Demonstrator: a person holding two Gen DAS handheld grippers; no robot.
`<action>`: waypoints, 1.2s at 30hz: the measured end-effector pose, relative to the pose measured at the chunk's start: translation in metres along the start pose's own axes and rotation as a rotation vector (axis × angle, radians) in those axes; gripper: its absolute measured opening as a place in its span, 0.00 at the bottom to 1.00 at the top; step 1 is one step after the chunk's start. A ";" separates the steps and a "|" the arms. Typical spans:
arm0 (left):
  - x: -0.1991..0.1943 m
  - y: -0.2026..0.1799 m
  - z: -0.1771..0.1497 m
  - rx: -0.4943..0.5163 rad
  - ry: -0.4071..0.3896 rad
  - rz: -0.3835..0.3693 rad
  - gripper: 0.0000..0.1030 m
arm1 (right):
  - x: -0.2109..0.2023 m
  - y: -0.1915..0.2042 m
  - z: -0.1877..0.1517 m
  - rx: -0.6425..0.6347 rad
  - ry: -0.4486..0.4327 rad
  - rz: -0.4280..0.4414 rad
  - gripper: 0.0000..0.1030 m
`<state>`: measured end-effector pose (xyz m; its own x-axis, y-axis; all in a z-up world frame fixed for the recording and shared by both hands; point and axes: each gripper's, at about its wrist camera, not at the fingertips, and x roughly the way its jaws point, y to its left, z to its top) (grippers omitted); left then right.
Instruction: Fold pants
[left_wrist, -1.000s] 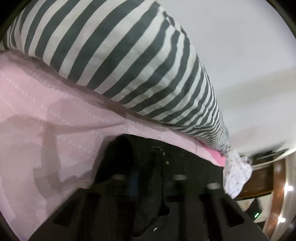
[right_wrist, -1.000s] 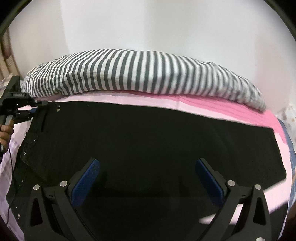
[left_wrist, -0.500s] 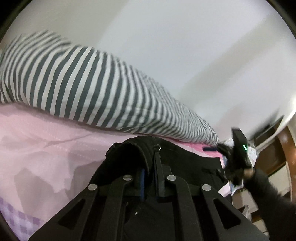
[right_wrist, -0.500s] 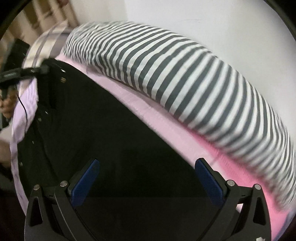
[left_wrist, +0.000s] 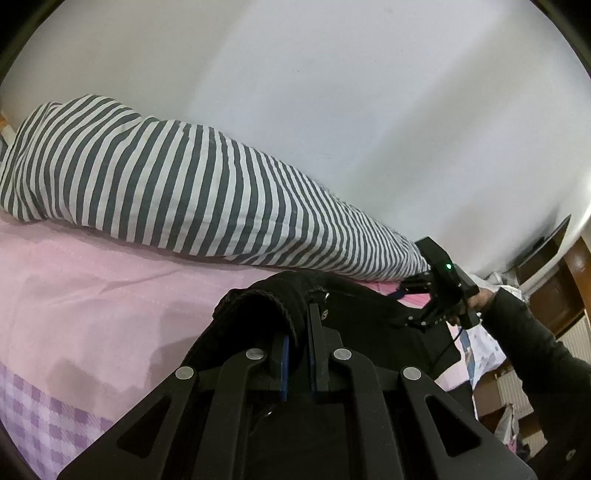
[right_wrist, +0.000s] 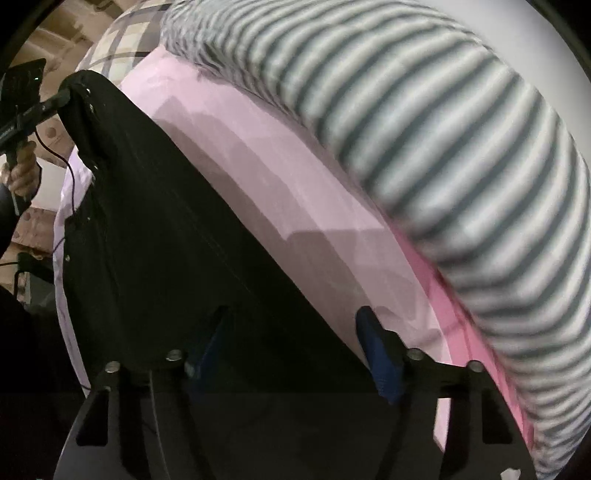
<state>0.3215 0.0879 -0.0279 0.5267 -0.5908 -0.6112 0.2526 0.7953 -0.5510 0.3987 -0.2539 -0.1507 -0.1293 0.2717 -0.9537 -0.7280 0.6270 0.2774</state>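
Black pants (right_wrist: 166, 236) lie stretched on a pink bed sheet (right_wrist: 280, 206). My left gripper (left_wrist: 297, 332) is shut on the pants' waistband (left_wrist: 273, 299) and holds it lifted off the sheet. It shows at the far left of the right wrist view (right_wrist: 55, 101), pinching the raised corner. My right gripper (right_wrist: 291, 332) is open, its blue pads (right_wrist: 376, 339) apart, over the pants' far edge near the leg end. It shows in the left wrist view (left_wrist: 417, 295), held by a dark-sleeved hand.
A long grey-and-white striped pillow (left_wrist: 177, 188) lies along the white wall behind the sheet; it also shows blurred in the right wrist view (right_wrist: 461, 155). A purple checked sheet edge (left_wrist: 33, 417) is at the lower left. Wooden furniture (left_wrist: 557, 288) stands at the right.
My left gripper has lifted the waistband up off the sheet. My right gripper has swung right along the pants toward the pillow and its jaws have narrowed somewhat.
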 end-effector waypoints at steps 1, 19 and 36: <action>0.001 0.003 0.000 0.004 0.003 0.006 0.07 | -0.001 -0.003 -0.005 0.011 0.004 -0.016 0.54; -0.010 0.018 0.005 0.070 -0.007 0.112 0.07 | -0.056 0.070 -0.063 0.216 -0.252 -0.397 0.08; -0.099 -0.022 -0.100 0.214 0.052 0.135 0.08 | -0.068 0.199 -0.217 0.399 -0.376 -0.420 0.06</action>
<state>0.1833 0.1156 -0.0122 0.5259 -0.4794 -0.7026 0.3519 0.8746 -0.3334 0.1168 -0.3056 -0.0564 0.4043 0.1368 -0.9043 -0.3529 0.9355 -0.0163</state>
